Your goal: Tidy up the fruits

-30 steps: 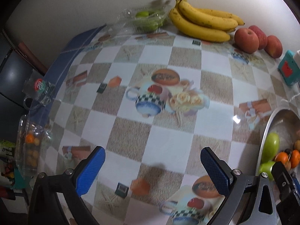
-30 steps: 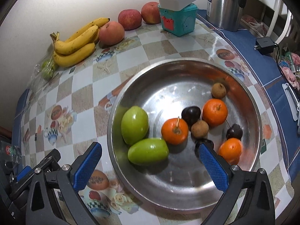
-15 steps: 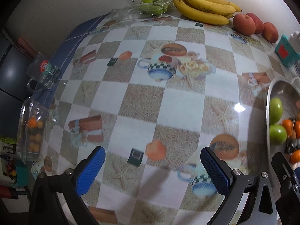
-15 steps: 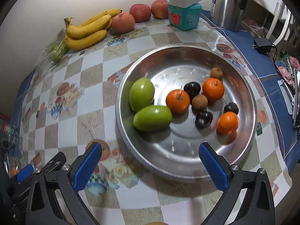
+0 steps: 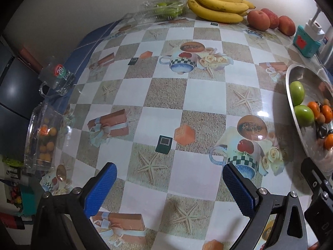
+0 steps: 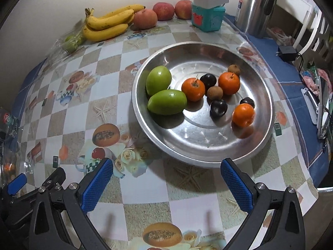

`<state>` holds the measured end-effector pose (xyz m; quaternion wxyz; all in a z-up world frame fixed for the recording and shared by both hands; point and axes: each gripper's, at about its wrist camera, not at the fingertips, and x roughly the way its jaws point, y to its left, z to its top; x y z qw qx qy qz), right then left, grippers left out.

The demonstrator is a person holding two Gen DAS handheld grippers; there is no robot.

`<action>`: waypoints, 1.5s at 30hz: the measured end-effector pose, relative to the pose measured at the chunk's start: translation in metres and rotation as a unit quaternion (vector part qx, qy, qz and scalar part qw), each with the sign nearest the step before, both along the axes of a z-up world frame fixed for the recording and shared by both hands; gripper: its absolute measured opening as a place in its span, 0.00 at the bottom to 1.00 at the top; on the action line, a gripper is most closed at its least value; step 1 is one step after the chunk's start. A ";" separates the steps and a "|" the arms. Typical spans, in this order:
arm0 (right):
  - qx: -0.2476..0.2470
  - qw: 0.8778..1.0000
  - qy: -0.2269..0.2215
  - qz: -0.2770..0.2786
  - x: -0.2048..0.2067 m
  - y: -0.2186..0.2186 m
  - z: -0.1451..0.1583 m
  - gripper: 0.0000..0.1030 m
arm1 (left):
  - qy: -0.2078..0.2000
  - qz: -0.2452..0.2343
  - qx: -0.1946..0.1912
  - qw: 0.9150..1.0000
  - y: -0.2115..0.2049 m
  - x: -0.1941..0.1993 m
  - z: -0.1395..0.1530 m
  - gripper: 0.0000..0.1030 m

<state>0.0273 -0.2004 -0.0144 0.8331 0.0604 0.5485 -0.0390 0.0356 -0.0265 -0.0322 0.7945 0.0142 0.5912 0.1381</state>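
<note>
Gripper (image 6: 166,179) near fruit-filled bowl (image 6: 258,148)

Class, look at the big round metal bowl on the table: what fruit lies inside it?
Inside the round metal bowl: two green fruits, three oranges, three dark plums and two small brown fruits. Anything beneath them is hidden.

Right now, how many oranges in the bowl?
3, all in the metal bowl: one orange beside the green fruits, one toward the back, one near the right wall. None appear hidden.

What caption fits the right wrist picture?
Open right gripper above the tablecloth, facing a steel bowl of mixed fruit.
</note>
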 end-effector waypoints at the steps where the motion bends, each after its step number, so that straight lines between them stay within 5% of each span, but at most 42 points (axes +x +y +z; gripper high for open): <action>1: 0.000 1.000 -0.004 0.001 -0.002 0.001 0.003 1.00 | -0.003 -0.001 0.000 1.000 0.000 -0.002 0.002 1.00; 20: -0.002 0.999 -0.037 -0.004 -0.018 -0.001 0.024 1.00 | -0.082 0.028 0.010 0.996 0.021 -0.022 0.039 1.00; 45: -0.012 1.000 -0.024 -0.010 -0.016 -0.002 0.019 1.00 | -0.071 0.015 0.008 0.997 0.021 -0.019 0.032 1.00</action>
